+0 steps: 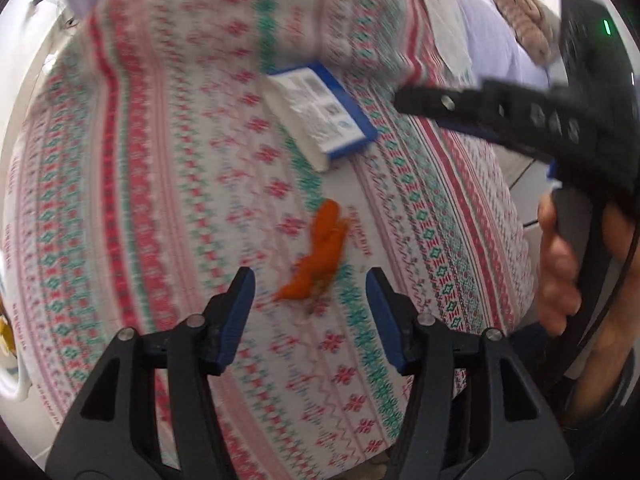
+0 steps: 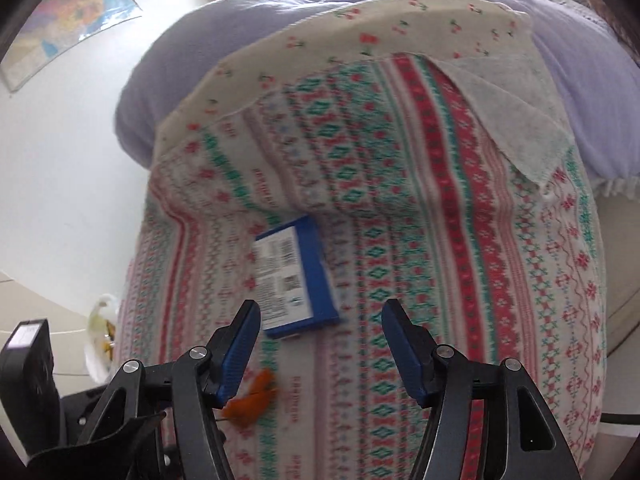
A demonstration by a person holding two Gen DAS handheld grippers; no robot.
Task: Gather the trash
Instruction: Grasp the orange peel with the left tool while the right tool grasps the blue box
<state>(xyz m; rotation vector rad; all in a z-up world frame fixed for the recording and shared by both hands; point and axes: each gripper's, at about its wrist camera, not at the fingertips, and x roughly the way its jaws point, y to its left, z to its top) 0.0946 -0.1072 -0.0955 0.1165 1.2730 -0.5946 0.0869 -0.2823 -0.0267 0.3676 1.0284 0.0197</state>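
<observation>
- On the bed, a patterned blanket (image 1: 168,184) carries two pieces of trash: an orange scrap (image 1: 320,256) and a blue-and-white box (image 1: 320,114).
- Left tongs (image 1: 310,296): jaws stand wide and empty, pointing steeply down at the blanket. The scrap lies just ahead at 12 o'clock, its near end already between the fingertips but not touching either pad.
- Scrap long axis: runs roughly 1 o'clock to 7 o'clock in the left wrist view, nearly along the tongs' line, so the jaws would close across its narrow width.
- Box in the left view: beyond the scrap at 12 o'clock, apart from it, long axis 11 to 5 o'clock.
- Right tongs (image 2: 320,344): jaws wide, nothing between them. The box (image 2: 294,276) sits just ahead at 11 o'clock, long axis near 12 to 6 o'clock; its near corner is close to the left finger.
- Scrap in the right view (image 2: 252,396): at 8 o'clock, partly hidden behind the left finger.
- Judgement: the left hand is nearer the scrap, the right hand nearer the box; each needs a short descent before closing. Both views are blurred.
</observation>
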